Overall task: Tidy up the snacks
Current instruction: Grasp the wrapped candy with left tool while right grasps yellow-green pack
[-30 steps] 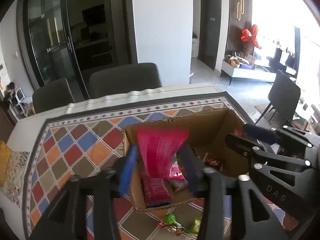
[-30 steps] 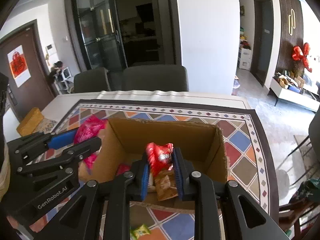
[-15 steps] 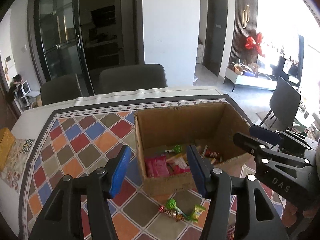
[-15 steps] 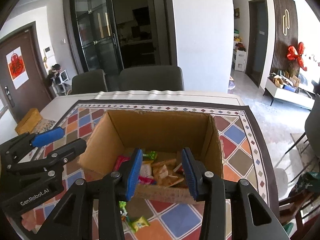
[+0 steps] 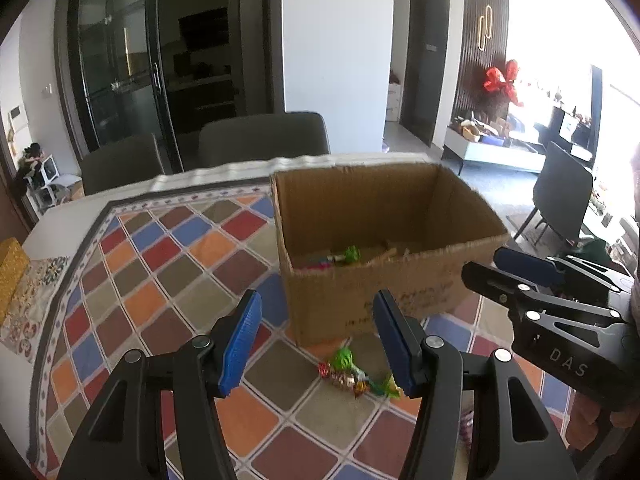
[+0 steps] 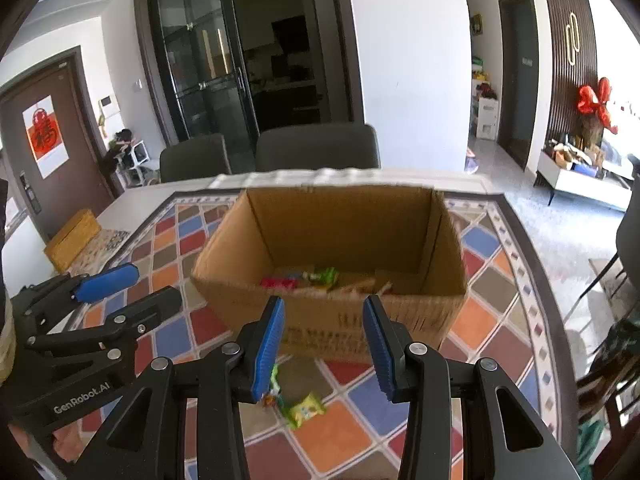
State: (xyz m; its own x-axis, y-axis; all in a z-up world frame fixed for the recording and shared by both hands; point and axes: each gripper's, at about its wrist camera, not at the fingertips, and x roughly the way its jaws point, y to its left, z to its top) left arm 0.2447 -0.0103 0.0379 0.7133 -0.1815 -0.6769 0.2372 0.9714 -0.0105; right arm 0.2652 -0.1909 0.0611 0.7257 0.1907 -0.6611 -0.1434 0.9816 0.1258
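left hand-held gripper: spread, empty, pink packet released | right hand-held gripper: spread, empty, red packet dropped | cardboard box at 12 o'clock holds both | loose candies on table at 6 o'clock: next

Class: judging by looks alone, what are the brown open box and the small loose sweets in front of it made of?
Brown open box: matte corrugated cardboard, apparently; raw brown walls with folded corner creases. Small loose sweets: probably glossy plastic or foil wrappers; bright, crinkled, twisted ends.

Both grippers released snacks (now in box), backed off.
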